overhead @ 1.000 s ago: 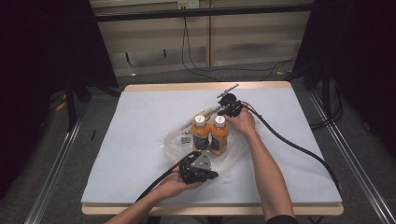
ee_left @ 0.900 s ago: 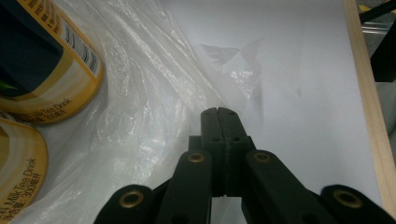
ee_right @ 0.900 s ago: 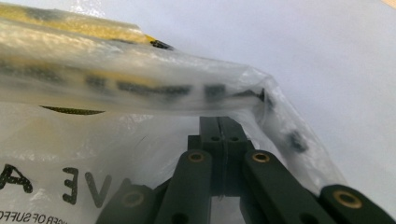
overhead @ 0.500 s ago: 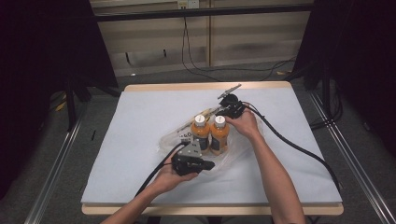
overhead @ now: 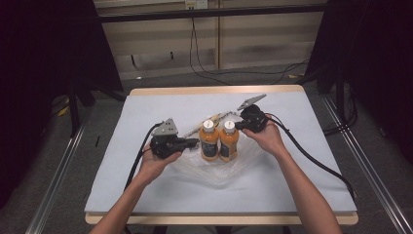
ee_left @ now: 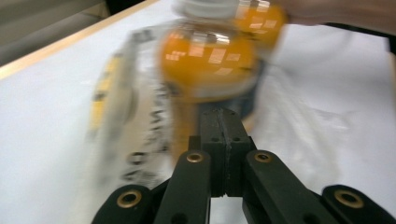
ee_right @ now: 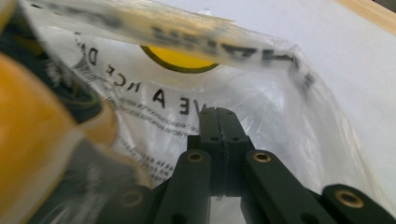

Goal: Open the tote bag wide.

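A: Left tongs (overhead: 194, 143) pinched flat, nothing visibly between; right tongs (overhead: 239, 127) likewise closed against the clear bag (overhead: 214, 171).

B: Two orange bottles (overhead: 219, 141) upright, touching, mid-frame on the worktop (overhead: 146, 105), inside that bag.

A: Best lift both film edges evenly, slowly, without tipping either.

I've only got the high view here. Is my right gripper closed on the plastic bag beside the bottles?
Observer: In the right gripper view, the right gripper has its jaws pressed together, with the clear bag just beyond the tips. I cannot tell whether any film is pinched.
Operator: And the left one?
Observer: The left gripper is shut too, with nothing showing between its jaws. It is aimed at the nearer orange bottle.
Operator: Any markings on the bag?
Observer: Black lettering and a yellow disc.
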Demonstrator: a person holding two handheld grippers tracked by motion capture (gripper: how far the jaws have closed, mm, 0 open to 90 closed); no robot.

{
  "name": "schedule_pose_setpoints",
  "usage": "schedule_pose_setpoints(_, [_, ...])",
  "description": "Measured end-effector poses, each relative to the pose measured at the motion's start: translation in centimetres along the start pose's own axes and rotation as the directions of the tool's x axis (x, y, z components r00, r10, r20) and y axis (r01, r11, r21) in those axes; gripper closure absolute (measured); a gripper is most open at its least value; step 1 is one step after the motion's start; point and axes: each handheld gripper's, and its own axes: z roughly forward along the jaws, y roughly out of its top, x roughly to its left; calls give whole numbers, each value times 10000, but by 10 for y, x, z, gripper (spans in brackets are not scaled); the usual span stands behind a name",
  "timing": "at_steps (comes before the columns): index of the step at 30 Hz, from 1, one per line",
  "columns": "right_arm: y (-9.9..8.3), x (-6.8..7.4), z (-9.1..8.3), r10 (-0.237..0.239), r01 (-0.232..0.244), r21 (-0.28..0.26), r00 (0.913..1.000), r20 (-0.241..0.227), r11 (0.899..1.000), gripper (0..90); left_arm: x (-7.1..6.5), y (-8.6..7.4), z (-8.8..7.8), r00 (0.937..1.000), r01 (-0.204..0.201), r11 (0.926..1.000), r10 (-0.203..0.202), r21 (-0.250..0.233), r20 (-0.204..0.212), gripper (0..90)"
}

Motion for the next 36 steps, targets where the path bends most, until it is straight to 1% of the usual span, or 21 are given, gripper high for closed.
schedule_pose_setpoints(3, [-5,6,-6,-199,198,161,9998,28,9997,900,11,8,8,9998,-216,9985,217,509,-12,900])
schedule_pose_setpoints(5, [-11,7,-9,-152,153,131,9999,-74,9998,900,18,11,19,9998,-204,9956,208,918,-30,900])
schedule_pose_setpoints(6, [-14,8,-10,-163,164,161,9998,-87,9997,900,23,10,26,10000,-32,9942,35,1078,-31,900])
schedule_pose_setpoints(9, [-25,10,-11,-84,87,171,9998,-162,9998,900,34,4,47,9997,45,9822,0,1877,-236,900])
schedule_pose_setpoints(11, [-33,12,-10,-23,30,284,9997,-230,9996,900,39,-1,58,9993,293,9809,-246,1921,-270,900])
schedule_pose_setpoints(14, [-42,17,-6,-126,139,580,9996,-239,9982,900,44,-4,72,9984,440,9721,-346,2304,-447,900])
schedule_pose_setpoints(15, [-44,18,-5,-245,258,607,9995,-223,9978,900,44,-5,77,9973,516,9679,-369,2460,-640,900])
schedule_pose_setpoints(17, [-47,20,-3,-331,348,665,9991,-257,9972,900,47,-7,86,9969,646,9626,-506,2632,-595,900])
schedule_pose_setpoints(18, [-49,21,-3,-307,326,715,9992,-266,9969,900,49,-8,89,9954,679,9544,-450,2908,-848,900])
schedule_pose_setpoints(20, [-53,22,-2,-315,338,644,9989,-361,9974,900,55,-10,96,9928,1005,9491,-762,2985,-920,900])
schedule_pose_setpoints(21, [-56,23,-1,-361,387,606,9984,-432,9974,900,59,-10,97,9913,1141,9438,-873,3103,-989,900])
schedule_pose_setpoints(22, [-58,25,-2,-308,333,623,9987,-416,9975,900,60,-11,100,9879,1407,9431,-1137,3012,-1056,900])
schedule_pose_setpoints(23, [-59,26,-2,-347,374,717,9986,-390,9967,900,63,-12,101,9868,1439,9402,-1129,3088,-1162,900])
schedule_pose_setpoints(24, [-61,25,-2,-440,471,677,9980,-459,9966,900,65,-13,104,9821,1726,9447,-1434,2790,-1221,900])
schedule_pose_setpoints(25, [-62,26,-4,-406,433,609,9982,-452,9972,900,68,-12,103,9856,1575,9392,-1302,3051,-1078,900])
schedule_pose_setpoints(26, [-63,26,-5,-423,447,620,9983,-397,9971,900,68,-12,105,9792,1894,9401,-1594,2835,-1258,900])
schedule_pose_setpoints(27, [-64,28,-7,-369,395,573,9983,-460,9976,900,70,-11,104,9827,1668,9368,-1324,3076,-1296,900])
schedule_pose_setpoints(28, [-65,28,-9,-472,498,538,9976,-501,9973,900,69,-9,107,9791,1782,9359,-1379,3038,-1492,900])
schedule_pose_setpoints(30, [-66,33,-13,-726,752,507,9961,-507,9959,900,68,-7,110,9761,1737,9380,-1237,2998,-1787,900])
schedule_pose_setpoints(34, [-73,43,-19,-960,1000,554,9928,-712,9934,900,69,-8,110,9723,1956,9367,-1467,2903,-1818,900])
schedule_pose_setpoints(36, [-79,46,-19,-1067,1118,755,9919,-691,9909,900,69,-9,109,9713,1986,9370,-1491,2872,-1853,900])
